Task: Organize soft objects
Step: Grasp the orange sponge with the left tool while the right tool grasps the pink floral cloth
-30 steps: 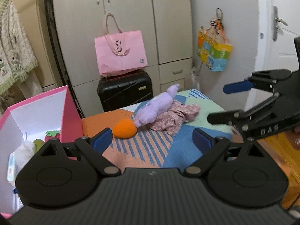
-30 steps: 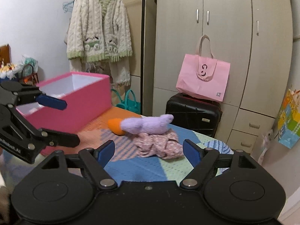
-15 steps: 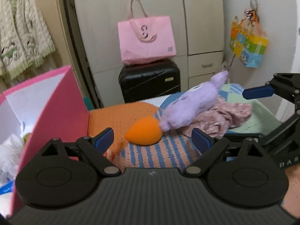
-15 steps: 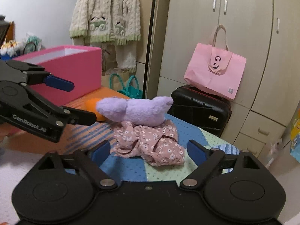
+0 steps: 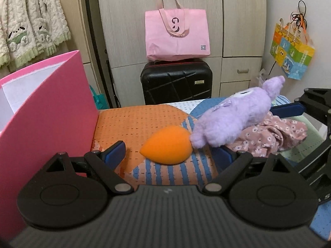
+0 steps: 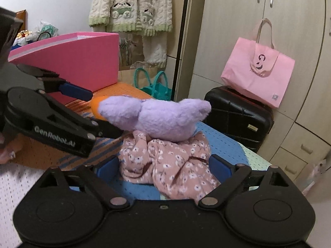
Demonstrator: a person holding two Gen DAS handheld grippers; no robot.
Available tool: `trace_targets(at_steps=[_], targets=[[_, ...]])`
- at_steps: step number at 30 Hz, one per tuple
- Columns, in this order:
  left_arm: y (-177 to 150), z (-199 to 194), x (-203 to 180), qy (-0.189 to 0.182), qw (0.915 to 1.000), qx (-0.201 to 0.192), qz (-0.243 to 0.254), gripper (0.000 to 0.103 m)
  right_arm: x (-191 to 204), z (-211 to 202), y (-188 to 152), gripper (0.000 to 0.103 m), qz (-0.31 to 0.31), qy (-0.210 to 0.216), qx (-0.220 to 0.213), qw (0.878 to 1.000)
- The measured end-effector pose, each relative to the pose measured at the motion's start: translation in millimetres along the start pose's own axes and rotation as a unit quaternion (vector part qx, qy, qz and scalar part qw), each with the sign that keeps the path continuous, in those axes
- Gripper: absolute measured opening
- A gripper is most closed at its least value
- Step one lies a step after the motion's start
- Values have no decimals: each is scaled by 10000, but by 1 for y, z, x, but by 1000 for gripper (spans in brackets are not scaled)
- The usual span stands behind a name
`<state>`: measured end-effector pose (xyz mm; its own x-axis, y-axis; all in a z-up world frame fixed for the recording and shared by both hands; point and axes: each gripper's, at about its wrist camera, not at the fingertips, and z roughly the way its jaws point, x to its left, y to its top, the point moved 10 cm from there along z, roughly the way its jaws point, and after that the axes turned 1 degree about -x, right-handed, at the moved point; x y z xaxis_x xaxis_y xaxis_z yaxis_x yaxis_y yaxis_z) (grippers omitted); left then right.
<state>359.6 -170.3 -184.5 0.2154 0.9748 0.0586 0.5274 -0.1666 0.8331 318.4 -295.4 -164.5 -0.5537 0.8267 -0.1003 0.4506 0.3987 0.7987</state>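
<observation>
An orange egg-shaped sponge (image 5: 168, 146) lies on the patterned bedspread (image 5: 134, 124). A purple plush toy (image 5: 233, 115) rests beside it on a crumpled pink floral cloth (image 5: 271, 136). My left gripper (image 5: 170, 155) is open, its fingers on either side of the sponge. My right gripper (image 6: 163, 168) is open, its fingers on either side of the floral cloth (image 6: 167, 163), with the plush (image 6: 161, 117) just behind. A pink box (image 5: 43, 111) stands open at the left.
A black suitcase (image 5: 176, 82) with a pink tote bag (image 5: 176, 33) on it stands against the wardrobe beyond the bed. A knitted cardigan (image 6: 132, 6) hangs at the left. A colourful bag (image 5: 291, 53) hangs on the right wall.
Both grippers have moved forward and down toward the bed. The sponge now lies between my left fingers and the floral cloth between my right fingers. Both stay open.
</observation>
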Motion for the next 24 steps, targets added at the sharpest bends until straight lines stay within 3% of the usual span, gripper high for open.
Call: trace_targets(at_steps=[4,9,12,14,17,24], targets=[[-3,2,2,-33,10000,66,-56,52,3,3,3,96,-17,13,-1,10000],[-3,0,4,-65,9999,112,-75,46,8,0,3,89,-181,-82,-49,9998],[-3,-4,3,-68,9999,97,-22,45,13,-3,4,72,-245,-85,-80,9996],[-3,-9,2,-101,9999,69,-15,45,15,-5,4,50,-273,-176,-54,9995],[-1,-18,3,-138,9999,16,-46,45,16,-10,3,27,-251,-325,21,9992],[-7,-36,-3,-360,9993,-16,-60,45,28,-30,1,20,-93,-463,-13,9989]])
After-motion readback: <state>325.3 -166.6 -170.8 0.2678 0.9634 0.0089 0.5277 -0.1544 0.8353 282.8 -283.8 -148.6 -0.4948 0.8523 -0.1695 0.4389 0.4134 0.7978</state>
